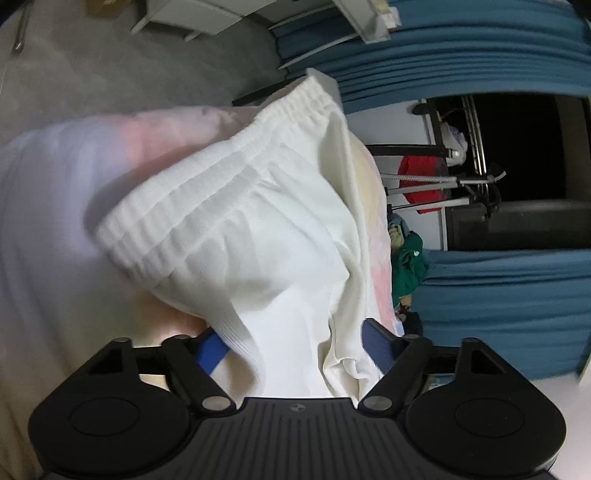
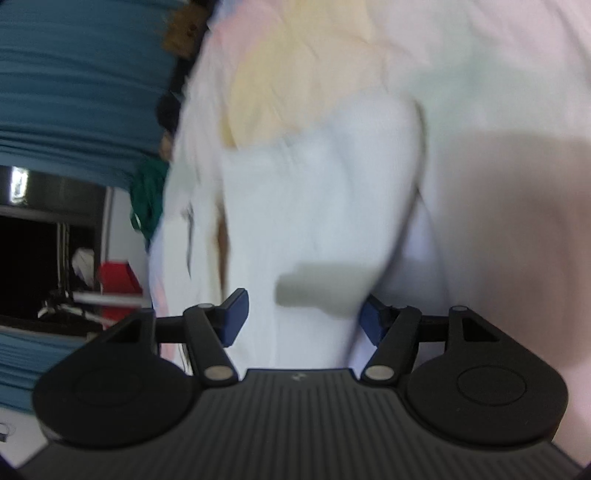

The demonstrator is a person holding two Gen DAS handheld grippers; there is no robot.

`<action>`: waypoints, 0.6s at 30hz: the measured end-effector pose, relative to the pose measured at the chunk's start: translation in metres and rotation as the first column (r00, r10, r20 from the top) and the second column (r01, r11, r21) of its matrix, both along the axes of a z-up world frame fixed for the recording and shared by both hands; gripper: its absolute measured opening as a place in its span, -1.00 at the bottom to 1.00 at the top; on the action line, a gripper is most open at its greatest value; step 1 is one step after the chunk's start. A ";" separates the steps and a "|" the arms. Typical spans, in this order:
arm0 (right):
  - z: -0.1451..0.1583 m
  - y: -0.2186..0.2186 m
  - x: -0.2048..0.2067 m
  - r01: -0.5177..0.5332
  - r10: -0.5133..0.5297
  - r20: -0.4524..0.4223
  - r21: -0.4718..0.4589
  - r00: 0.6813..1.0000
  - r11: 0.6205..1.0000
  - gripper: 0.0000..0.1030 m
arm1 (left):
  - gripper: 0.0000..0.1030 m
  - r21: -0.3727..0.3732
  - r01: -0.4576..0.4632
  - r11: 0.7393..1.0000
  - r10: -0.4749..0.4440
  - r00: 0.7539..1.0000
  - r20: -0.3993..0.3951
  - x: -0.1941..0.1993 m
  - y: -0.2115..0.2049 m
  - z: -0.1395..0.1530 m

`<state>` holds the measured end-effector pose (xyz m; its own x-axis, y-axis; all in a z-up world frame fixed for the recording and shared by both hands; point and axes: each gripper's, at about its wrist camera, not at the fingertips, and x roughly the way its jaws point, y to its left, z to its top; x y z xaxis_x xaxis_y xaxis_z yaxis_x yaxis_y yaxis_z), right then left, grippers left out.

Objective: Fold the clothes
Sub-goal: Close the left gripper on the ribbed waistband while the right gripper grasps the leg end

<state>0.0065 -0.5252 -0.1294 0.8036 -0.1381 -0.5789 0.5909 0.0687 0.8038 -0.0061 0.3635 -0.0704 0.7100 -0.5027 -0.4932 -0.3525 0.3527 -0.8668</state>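
Note:
A white garment [image 1: 258, 221] with a ribbed elastic waistband lies bunched on a pastel pink, yellow and lilac sheet [image 1: 55, 184]. My left gripper [image 1: 295, 347] stands wide around one end of it. The cloth fills the gap between the blue pads [image 1: 376, 347] and drapes over the left one, and no squeeze shows. In the blurred right wrist view the same white garment [image 2: 314, 203] lies on the sheet [image 2: 480, 74]. My right gripper [image 2: 303, 319] is open just over it, and neither pad presses on the cloth under its fingers.
Blue curtains [image 1: 480, 55] hang past the bed's edge. A green garment [image 1: 406, 266] and other crumpled clothes sit there, with a red item [image 1: 421, 173] on a metal rack by a dark window. White furniture [image 1: 192, 18] stands on the grey floor.

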 end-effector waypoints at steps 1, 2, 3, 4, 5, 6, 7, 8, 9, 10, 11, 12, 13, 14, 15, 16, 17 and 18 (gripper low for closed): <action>0.003 -0.003 0.003 0.019 -0.018 0.023 -0.036 1.000 0.999 0.29 | 0.48 0.008 0.003 1.000 -0.003 1.000 0.010 0.000 -0.001 0.002; 0.006 -0.006 0.006 0.037 -0.034 0.048 -0.071 0.998 0.997 0.28 | 0.48 0.015 0.006 1.000 -0.007 1.000 0.020 0.000 -0.001 0.004; 0.010 -0.008 0.007 0.062 -0.052 0.088 -0.112 0.995 0.992 0.28 | 0.48 0.015 0.006 1.000 -0.007 1.000 0.024 -0.001 -0.001 0.005; 0.015 -0.010 0.008 0.082 -0.062 0.124 -0.156 0.990 0.984 0.28 | 0.48 0.008 0.003 1.000 -0.003 0.999 0.033 -0.002 -0.001 0.005; 0.020 -0.011 0.009 0.103 -0.072 0.163 -0.189 0.984 0.977 0.28 | 0.48 -0.005 -0.002 1.000 0.002 0.999 0.042 -0.004 0.001 0.004; 0.024 -0.012 0.010 0.124 -0.080 0.201 -0.219 0.976 0.968 0.28 | 0.48 -0.017 -0.007 1.000 0.008 0.999 0.051 -0.006 0.003 0.003; 0.028 -0.012 0.010 0.136 -0.080 0.224 -0.249 0.971 0.959 0.28 | 0.47 -0.029 -0.012 1.000 0.014 0.998 0.055 -0.007 0.004 0.002; 0.031 -0.013 0.010 0.148 -0.078 0.246 -0.279 0.966 0.949 0.28 | 0.46 -0.037 -0.014 0.999 0.016 0.998 0.056 -0.007 0.005 0.001; 0.032 -0.012 0.012 0.141 -0.068 0.239 -0.305 0.969 0.942 0.29 | 0.44 -0.043 -0.016 0.999 0.018 0.998 0.055 -0.007 0.006 0.000; 0.030 -0.012 0.014 0.125 -0.063 0.203 -0.308 0.977 0.943 0.29 | 0.42 -0.047 -0.017 0.999 0.019 0.998 0.052 -0.007 0.006 -0.001; 0.028 -0.012 0.016 0.108 -0.059 0.166 -0.309 0.984 0.945 0.29 | 0.38 -0.038 -0.015 0.999 0.016 0.999 0.042 -0.006 0.006 -0.001; 0.024 -0.013 0.017 0.092 -0.057 0.122 -0.302 0.991 0.949 0.29 | 0.33 -0.028 -0.012 1.000 0.013 0.999 0.031 -0.005 0.005 -0.001; 0.022 -0.014 0.017 0.081 -0.060 0.075 -0.304 0.995 0.949 0.29 | 0.31 -0.009 -0.006 1.000 0.006 1.000 0.017 -0.003 0.003 0.000; 0.020 -0.015 0.017 0.073 -0.075 0.006 -0.311 0.997 0.948 0.29 | 0.28 0.010 0.001 1.000 -0.001 1.000 0.004 -0.001 0.002 0.001; 0.019 -0.015 0.015 0.070 -0.092 -0.057 -0.309 0.994 0.948 0.29 | 0.27 0.030 0.012 0.999 -0.011 1.000 -0.004 0.000 0.000 0.002; 0.017 -0.016 0.011 0.061 -0.088 -0.079 -0.298 0.993 0.952 0.29 | 0.27 0.046 0.022 0.999 -0.021 1.000 -0.014 0.001 -0.001 0.003; 0.015 -0.017 0.007 0.052 -0.083 -0.097 -0.286 0.992 0.957 0.29 | 0.27 0.062 0.032 0.998 -0.031 0.999 -0.024 0.002 -0.003 0.003; 0.011 -0.017 0.006 0.027 -0.059 -0.115 -0.261 0.992 0.965 0.29 | 0.26 0.069 0.039 0.997 -0.036 0.999 -0.040 0.003 -0.004 0.003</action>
